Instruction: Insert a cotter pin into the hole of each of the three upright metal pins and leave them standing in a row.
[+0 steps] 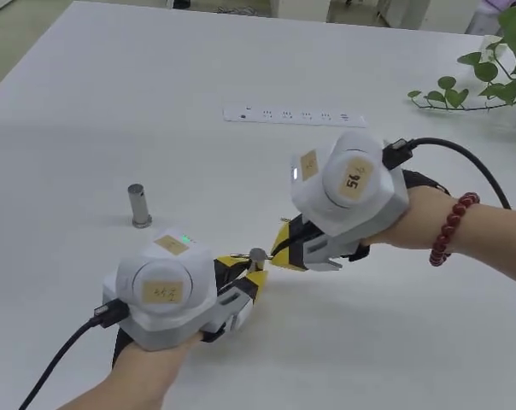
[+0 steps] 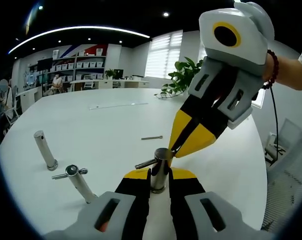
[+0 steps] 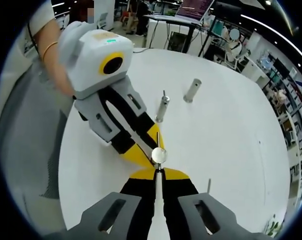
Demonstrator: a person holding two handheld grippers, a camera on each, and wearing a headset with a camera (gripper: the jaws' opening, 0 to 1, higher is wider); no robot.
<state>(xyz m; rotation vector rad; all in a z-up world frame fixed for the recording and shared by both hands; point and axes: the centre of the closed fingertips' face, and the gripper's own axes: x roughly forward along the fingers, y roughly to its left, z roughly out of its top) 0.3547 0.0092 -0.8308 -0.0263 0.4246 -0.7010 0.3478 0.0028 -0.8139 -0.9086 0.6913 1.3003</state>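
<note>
— One upright silvery steel pin (image 2: 161,167) counts now. Where is it?
— Low centre of the left gripper view, standing on the smooth white table (image 2: 116,120). The left gripper (image 2: 161,177) has its yellow-tipped jaws clamped on the shaft.
— And the thin wire cotter pin (image 2: 146,163)?
— Level, crosswise through the hole, its end poking out on the left. The right gripper (image 3: 158,174) is nearer its head, jaws pinched together on it. Any further push runs along that axis, I judge.
— Others?
— A pinned cylinder (image 2: 78,177) lower left, a bare steel cylinder (image 2: 45,149) beyond it, and a loose cotter (image 2: 152,137) mid-frame.
</note>
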